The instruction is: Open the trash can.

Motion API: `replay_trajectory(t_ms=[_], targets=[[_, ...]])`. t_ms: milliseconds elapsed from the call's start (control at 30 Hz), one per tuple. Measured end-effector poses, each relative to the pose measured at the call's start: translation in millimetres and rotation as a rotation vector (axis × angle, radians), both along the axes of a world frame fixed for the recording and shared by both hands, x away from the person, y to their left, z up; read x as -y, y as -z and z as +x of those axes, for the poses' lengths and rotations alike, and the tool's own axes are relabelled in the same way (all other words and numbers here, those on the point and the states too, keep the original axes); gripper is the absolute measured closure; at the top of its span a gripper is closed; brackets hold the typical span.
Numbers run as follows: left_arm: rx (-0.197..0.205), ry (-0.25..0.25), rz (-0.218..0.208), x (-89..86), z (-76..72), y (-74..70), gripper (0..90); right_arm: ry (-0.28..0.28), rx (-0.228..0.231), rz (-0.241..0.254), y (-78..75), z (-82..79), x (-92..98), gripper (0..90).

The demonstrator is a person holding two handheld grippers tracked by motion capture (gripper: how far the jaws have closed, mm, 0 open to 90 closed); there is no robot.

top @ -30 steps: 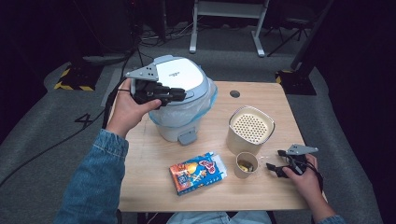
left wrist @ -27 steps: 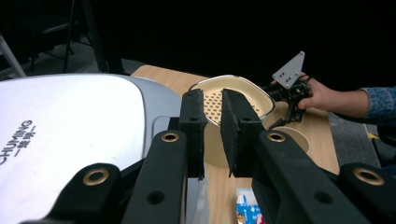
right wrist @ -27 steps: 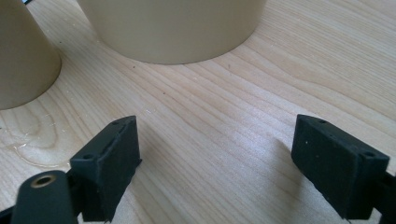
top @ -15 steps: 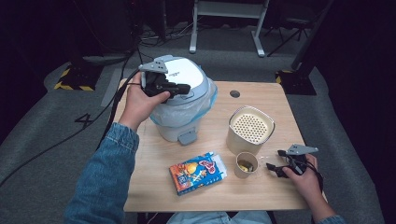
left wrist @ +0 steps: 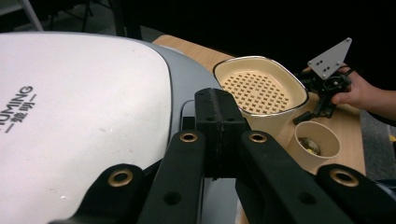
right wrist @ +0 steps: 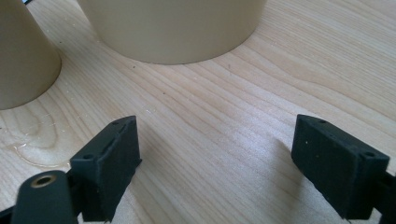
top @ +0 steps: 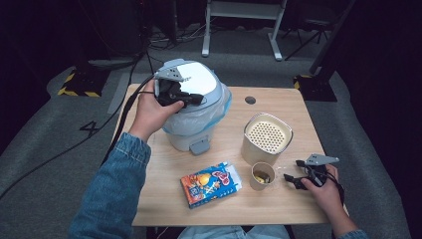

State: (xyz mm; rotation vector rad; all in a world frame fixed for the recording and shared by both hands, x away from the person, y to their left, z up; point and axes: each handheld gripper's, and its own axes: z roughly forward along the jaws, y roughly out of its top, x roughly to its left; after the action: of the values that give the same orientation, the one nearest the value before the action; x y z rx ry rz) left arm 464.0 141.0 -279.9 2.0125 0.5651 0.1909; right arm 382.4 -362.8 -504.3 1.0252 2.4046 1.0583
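My left tool point(top: 191, 98), jaws pressed together and empty, rests on the bin point(top: 196, 112) lid at the counter's point(top: 164, 199) far left; pushing off-centre could tip it, while my right tool point(right wrist: 212, 158) idles wide open.

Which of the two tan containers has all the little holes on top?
The big cream square canister with a perforated top. The small tan paper cup beside it is open, with food scraps inside.

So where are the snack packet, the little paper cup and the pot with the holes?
snack packet point(top: 210, 184), high view, middle of its printed face.
little paper cup point(top: 262, 177), high view, on its rim.
pot with holes point(left wrist: 259, 88), left gripper view, on its perforated insert.
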Motion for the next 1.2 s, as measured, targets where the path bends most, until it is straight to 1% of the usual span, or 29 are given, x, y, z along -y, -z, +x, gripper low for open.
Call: replay_trajectory(t_ms=[33, 67, 100, 200, 233, 367, 400, 433, 500, 533, 567, 600, 633, 667, 700, 733, 767, 800, 833, 867, 933, 967, 1000, 1067, 1100, 1200], targets=[[0.013, 0.0, 0.009, 0.5, -0.7, -0.1, 90.0, 0.0, 0.0, 0.0, 0.0, 0.0, 0.0, 15.4], [0.013, 0.0, 0.009, 0.5, -0.7, -0.1, 90.0, 0.0, 0.0, 0.0, 0.0, 0.0, 0.0, 15.4], [0.023, 0.001, 0.012, 0.8, -1.3, 0.2, 90.0, 0.0, 0.0, 0.0, 0.0, 0.0, 0.0, 15.4], [0.029, -0.007, 0.02, 2.0, -3.3, 0.8, 90.0, 0.0, 0.0, 0.0, 0.0, 0.0, 0.0, 15.4], [0.038, -0.011, 0.028, 2.6, -4.0, 0.5, 90.0, 0.0, 0.0, 0.0, 0.0, 0.0, 0.0, 15.4], [0.068, -0.011, 0.035, 3.9, -5.5, 1.6, 90.0, 0.0, 0.0, 0.0, 0.0, 0.0, 0.0, 15.4], [0.083, -0.02, 0.051, 3.8, -5.7, 1.6, 90.0, 0.0, 0.0, 0.0, 0.0, 0.0, 0.0, 15.4], [0.091, -0.025, 0.055, 3.5, -5.7, 1.7, 90.0, 0.0, 0.0, 0.0, 0.0, 0.0, 0.0, 15.5], [0.085, -0.03, 0.04, 3.2, -5.8, 2.2, 90.0, 0.0, 0.0, 0.0, 0.0, 0.0, 0.0, 15.4], [0.088, -0.034, 0.028, 3.1, -6.2, 2.6, 90.0, 0.0, 0.0, 0.0, 0.0, 0.0, 0.0, 15.4], [0.092, -0.032, 0.027, 3.4, -6.7, 2.8, 89.8, 0.0, 0.0, 0.0, 0.0, 0.0, 0.0, 15.4], [0.089, -0.029, 0.017, 3.9, -7.4, 3.0, 86.4, 0.0, -0.001, 0.0, -0.1, 0.0, 0.0, 15.4], [0.103, -0.062, 0.016, 4.6, -10.3, 2.4, 69.6, 0.0, -0.001, 0.0, -0.1, 0.0, 0.1, 15.5], [0.103, -0.062, 0.016, 4.6, -10.3, 2.4, 65.8, 0.0, -0.001, 0.0, -0.1, 0.0, 0.1, 15.5], [0.107, -0.063, 0.019, 4.2, -12.1, 1.6, 65.8, -0.001, -0.001, 0.0, -0.1, 0.0, 0.2, 15.4], [0.104, -0.054, 0.004, 3.6, -14.1, 0.6, 63.8, -0.001, -0.001, -0.001, -0.1, 0.0, 0.1, 15.4], [0.093, -0.042, -0.018, 2.3, -16.8, -1.2, 55.0, -0.001, -0.001, -0.001, -0.1, 0.0, 0.1, 15.4], [0.084, -0.031, -0.034, 1.9, -19.0, -2.1, 51.3, -0.001, -0.001, -0.001, -0.1, 0.0, 0.1, 15.4], [0.085, -0.018, -0.041, 1.1, -22.3, -3.6, 51.3, -0.001, -0.002, -0.001, -0.2, 0.0, 0.1, 15.4], [0.092, -0.01, -0.041, 0.2, -26.1, -5.0, 50.3, -0.001, -0.002, -0.001, -0.2, 0.0, 0.1, 15.4], [0.094, -0.002, -0.031, -2.2, -34.3, -7.2, 47.1, -0.001, -0.002, -0.001, -0.2, 0.0, 0.1, 15.4], [0.094, 0.003, -0.031, -4.0, -38.2, -7.9, 46.9, -0.001, -0.002, -0.001, -0.2, 0.0, 0.1, 15.4], [0.093, 0.005, -0.03, -8.2, -45.8, -8.2, 46.3, 0.001, -0.002, -0.001, -0.2, -0.1, 0.0, 15.4], [0.098, 0.005, -0.021, -13.1, -52.8, -7.2, 45.9, 0.005, -0.001, -0.002, -0.2, -0.5, -0.1, 15.4], [0.098, 0.005, -0.021, -13.1, -52.8, -7.2, 45.8, 0.005, -0.001, -0.002, -0.2, -0.5, -0.1, 15.4], [0.098, -0.001, -0.012, -21.1, -61.4, -1.1, 45.5, 0.01, -0.001, -0.002, -0.2, -0.8, -0.2, 15.4]])
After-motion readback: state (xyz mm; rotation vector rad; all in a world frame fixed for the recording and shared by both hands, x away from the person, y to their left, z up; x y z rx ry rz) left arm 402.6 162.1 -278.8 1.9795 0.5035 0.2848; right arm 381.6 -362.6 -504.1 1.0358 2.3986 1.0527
